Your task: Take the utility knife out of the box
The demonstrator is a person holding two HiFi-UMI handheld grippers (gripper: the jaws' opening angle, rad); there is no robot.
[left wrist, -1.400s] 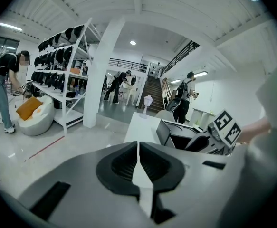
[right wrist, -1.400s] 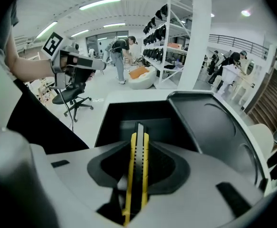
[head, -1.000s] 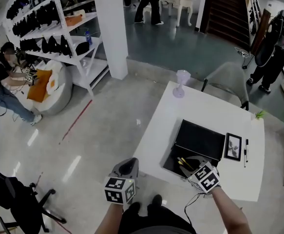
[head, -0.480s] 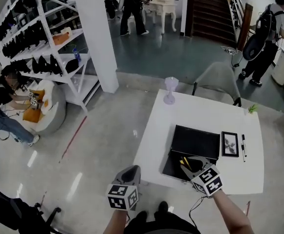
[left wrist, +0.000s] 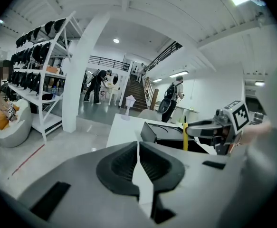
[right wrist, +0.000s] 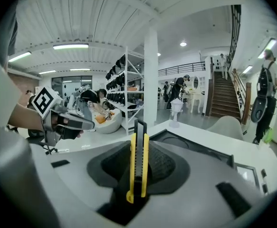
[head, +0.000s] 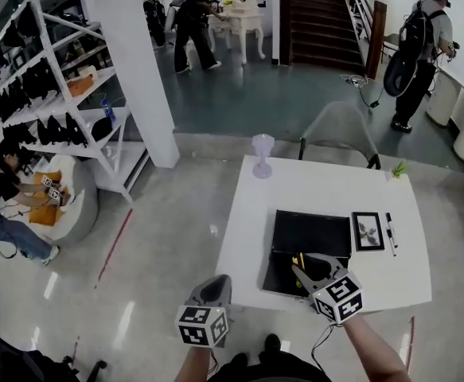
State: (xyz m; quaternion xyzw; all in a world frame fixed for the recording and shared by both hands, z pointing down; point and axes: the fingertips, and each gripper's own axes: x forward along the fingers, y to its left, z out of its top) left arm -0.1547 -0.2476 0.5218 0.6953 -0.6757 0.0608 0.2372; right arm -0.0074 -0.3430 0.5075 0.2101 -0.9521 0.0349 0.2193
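- Clamping the utility knife between its pads, the right tool has its jaws closed on the yellow body from both sides.
- The knife lies along the line of the jaws. Its rear end sits deep in the throat of the tool, and its dark tip pokes out a little past the fingertips.
- In the left gripper view the knife stands nearly upright, sticking up and down from the tips of the right tool, just in front of the black box.
- In the head view the right tool reaches from the near edge of the white tabletop, and its tips are over the near, open half of the box. The knife shows there as a short yellow streak at those tips.
- The box lid lies opened flat on the far side.
- Whether the knife's lower end is above the box rim cannot be told.
- The left tool has its jaws together with nothing between them.
- In the head view the left tool is held to the left of the tabletop's near left corner, over the floor and well apart from the box.
- A small framed picture and a pen lie on the tabletop just right of the box.
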